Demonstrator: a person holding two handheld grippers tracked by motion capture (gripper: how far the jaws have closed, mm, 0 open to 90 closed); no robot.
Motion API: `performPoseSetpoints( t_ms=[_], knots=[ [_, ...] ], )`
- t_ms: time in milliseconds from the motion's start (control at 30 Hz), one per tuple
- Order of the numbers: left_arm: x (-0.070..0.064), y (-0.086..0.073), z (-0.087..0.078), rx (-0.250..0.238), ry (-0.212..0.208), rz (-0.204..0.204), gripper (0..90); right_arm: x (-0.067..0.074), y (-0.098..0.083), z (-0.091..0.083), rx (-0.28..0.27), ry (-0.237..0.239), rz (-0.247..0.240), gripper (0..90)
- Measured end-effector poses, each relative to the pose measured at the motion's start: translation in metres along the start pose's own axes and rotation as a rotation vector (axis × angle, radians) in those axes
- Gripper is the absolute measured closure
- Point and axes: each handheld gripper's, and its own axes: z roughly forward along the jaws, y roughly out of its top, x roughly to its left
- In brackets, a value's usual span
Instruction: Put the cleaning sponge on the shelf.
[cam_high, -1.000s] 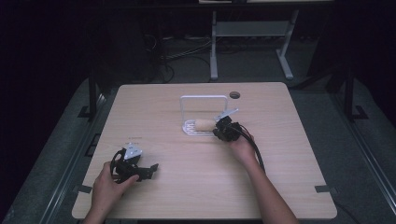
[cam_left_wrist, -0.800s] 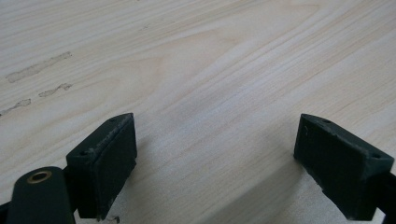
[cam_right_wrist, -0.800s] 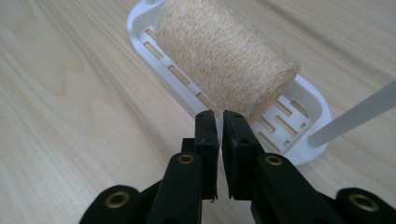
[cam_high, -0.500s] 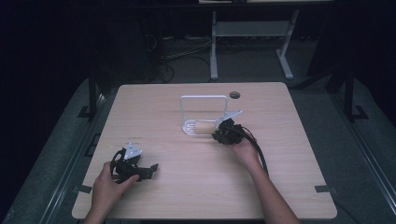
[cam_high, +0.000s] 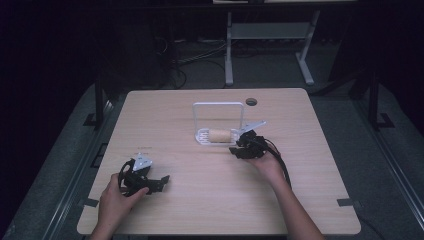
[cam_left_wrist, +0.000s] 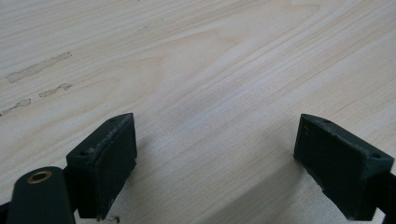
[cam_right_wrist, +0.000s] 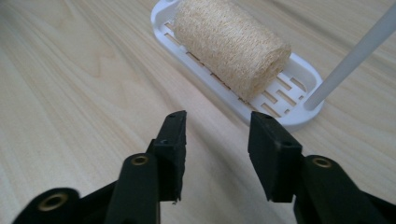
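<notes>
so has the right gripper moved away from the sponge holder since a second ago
Yes. The right gripper has backed off toward the table's near edge, away from the white holder; its jaws have just been opening, nothing between them.

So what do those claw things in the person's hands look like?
Each hand holds a black gripper. The left gripper and the right gripper both carry a grey three-cornered plate on top. Up close, the right gripper's fingers are chunky black blocks on black arms with small brass-coloured rings. A black cable trails back from the right one along the bare forearm; no sleeves show.
</notes>
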Motion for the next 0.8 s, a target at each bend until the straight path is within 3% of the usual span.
performPoseSetpoints(
  t_ms=[367,800],
  knots=[
    [0.0,0.0,0.0,0.0,0.0,0.001,12.6,-0.001,-0.017,-0.015,-0.019,-0.002,0.033,35.3],
    [0.0,0.0,0.0,0.0,0.0,0.0,12.6,-0.001,-0.04,-0.034,-0.029,-0.015,0.054,27.3]
  ],
)
